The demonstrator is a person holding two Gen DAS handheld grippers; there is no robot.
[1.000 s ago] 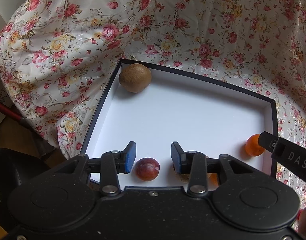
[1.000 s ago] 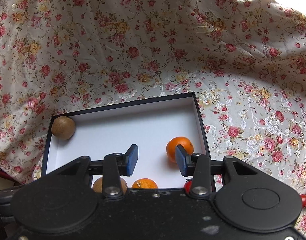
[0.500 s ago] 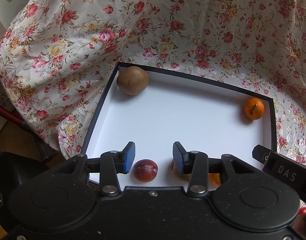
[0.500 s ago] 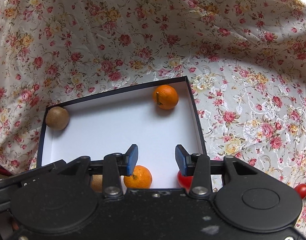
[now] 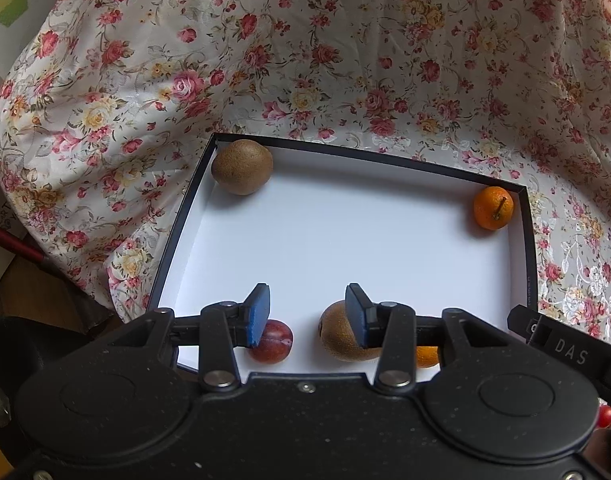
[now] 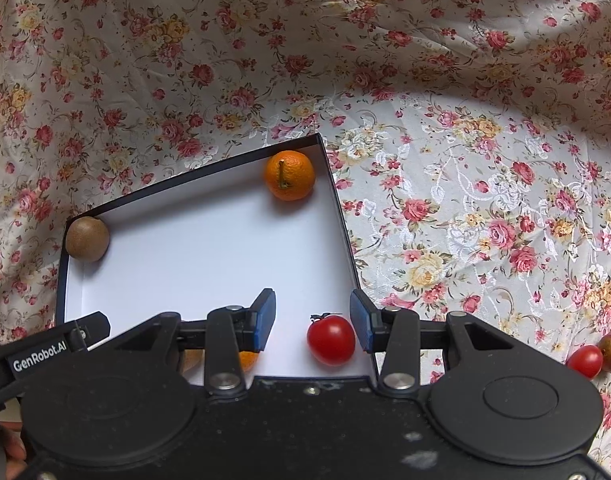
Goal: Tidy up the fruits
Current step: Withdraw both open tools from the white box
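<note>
Since a second ago an orange [image 6: 289, 175] has gone from near the right hand-held gripper [image 6: 312, 321] to the box's [image 5: 526, 240] far right corner, and a cherry tomato [image 6: 331, 340] now shows between that hand-held gripper's spread, empty fingers at the near right corner. Left hand-held gripper [image 5: 307, 315] hangs open too, holding nothing, over the near edge with a plum [image 5: 271, 341] by its left pad and a kiwi [image 5: 341, 336] half behind its right one. All this fruit looks light and round, so it will likely roll; I'd grip each across its widest middle. Tomato and plum have smooth, thin skin, probably slippery and easily bruised, so squeeze gently; kiwi seems firmer and its fuzz should give grip; orange peel is dimpled and forgiving. Counted inside the box: two kiwis, the other one [image 5: 241, 166] in the far left corner; two oranges, the second [image 5: 427, 356] mostly hidden at the near edge; one plum; one tomato. Outside on the floral cloth [image 6: 485, 208], by the right edge, lie another tomato [image 6: 584, 361] and two partly cut-off fruits I cannot identify
</note>
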